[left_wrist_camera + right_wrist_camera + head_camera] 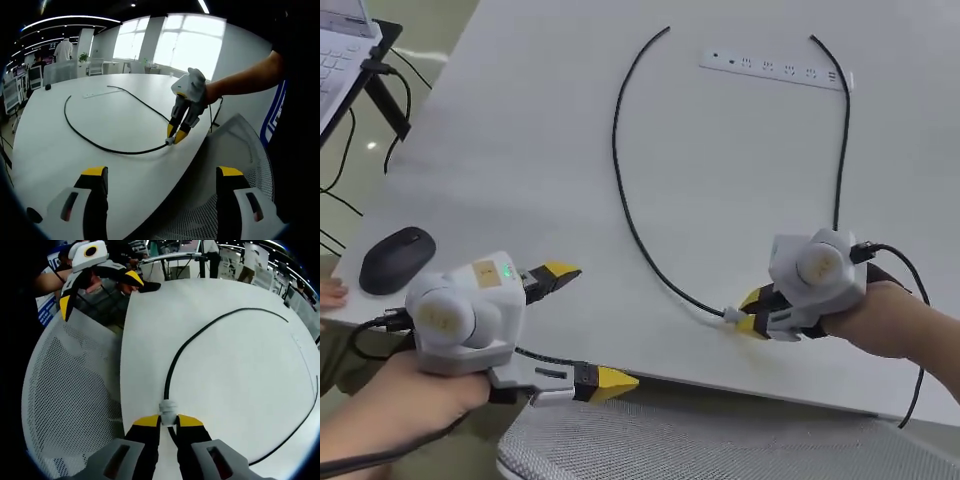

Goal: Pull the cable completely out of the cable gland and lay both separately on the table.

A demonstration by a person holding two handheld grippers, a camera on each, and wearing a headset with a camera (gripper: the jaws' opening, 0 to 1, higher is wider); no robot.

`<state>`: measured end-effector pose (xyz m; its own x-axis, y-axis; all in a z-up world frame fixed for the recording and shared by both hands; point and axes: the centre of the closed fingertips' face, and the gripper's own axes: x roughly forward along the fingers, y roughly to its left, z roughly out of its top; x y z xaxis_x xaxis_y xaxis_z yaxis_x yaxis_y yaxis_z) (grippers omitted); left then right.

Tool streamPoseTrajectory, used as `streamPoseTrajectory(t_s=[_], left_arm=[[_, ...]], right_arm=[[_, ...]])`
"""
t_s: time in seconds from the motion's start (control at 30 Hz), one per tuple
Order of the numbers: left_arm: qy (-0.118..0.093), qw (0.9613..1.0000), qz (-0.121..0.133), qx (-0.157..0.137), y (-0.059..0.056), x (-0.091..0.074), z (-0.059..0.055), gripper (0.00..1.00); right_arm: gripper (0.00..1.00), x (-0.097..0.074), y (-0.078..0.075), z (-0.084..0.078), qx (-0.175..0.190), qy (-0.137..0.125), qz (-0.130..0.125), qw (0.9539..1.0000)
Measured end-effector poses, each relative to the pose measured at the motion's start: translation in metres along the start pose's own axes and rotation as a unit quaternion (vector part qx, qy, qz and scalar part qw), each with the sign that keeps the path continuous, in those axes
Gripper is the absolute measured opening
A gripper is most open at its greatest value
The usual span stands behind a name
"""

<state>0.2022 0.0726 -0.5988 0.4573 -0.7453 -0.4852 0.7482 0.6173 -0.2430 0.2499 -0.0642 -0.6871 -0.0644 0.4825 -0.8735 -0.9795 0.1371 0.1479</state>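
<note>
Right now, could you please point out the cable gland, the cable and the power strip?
cable gland (168, 409): right gripper view, its white body.
cable (618, 180): head view, left side of its loop.
power strip (775, 70): head view, middle of its top.

black cable, white gland and table, black mouse, left claw and right claw grey with yellow tips.

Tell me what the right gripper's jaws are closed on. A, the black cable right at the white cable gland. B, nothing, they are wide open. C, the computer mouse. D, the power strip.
A: the right gripper has its jaws shut around the black cable, with the white cable gland sitting just ahead of their yellow tips.
</note>
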Motion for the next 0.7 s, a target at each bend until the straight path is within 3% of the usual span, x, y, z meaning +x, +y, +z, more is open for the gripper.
streamPoseTrajectory(t_s=[0.43, 0.7], left_arm=[[-0.005, 0.9987, -0.034, 0.038, -0.004, 0.012, 0.031, 0.89], [-0.004, 0.996, -0.06, 0.066, -0.012, 0.022, 0.048, 0.89]], right_arm=[[0.07, -0.03, 0.017, 0.034, -0.004, -0.026, -0.006, 0.9996], [0.06, -0.052, 0.025, 0.051, -0.011, -0.042, -0.014, 0.999]])
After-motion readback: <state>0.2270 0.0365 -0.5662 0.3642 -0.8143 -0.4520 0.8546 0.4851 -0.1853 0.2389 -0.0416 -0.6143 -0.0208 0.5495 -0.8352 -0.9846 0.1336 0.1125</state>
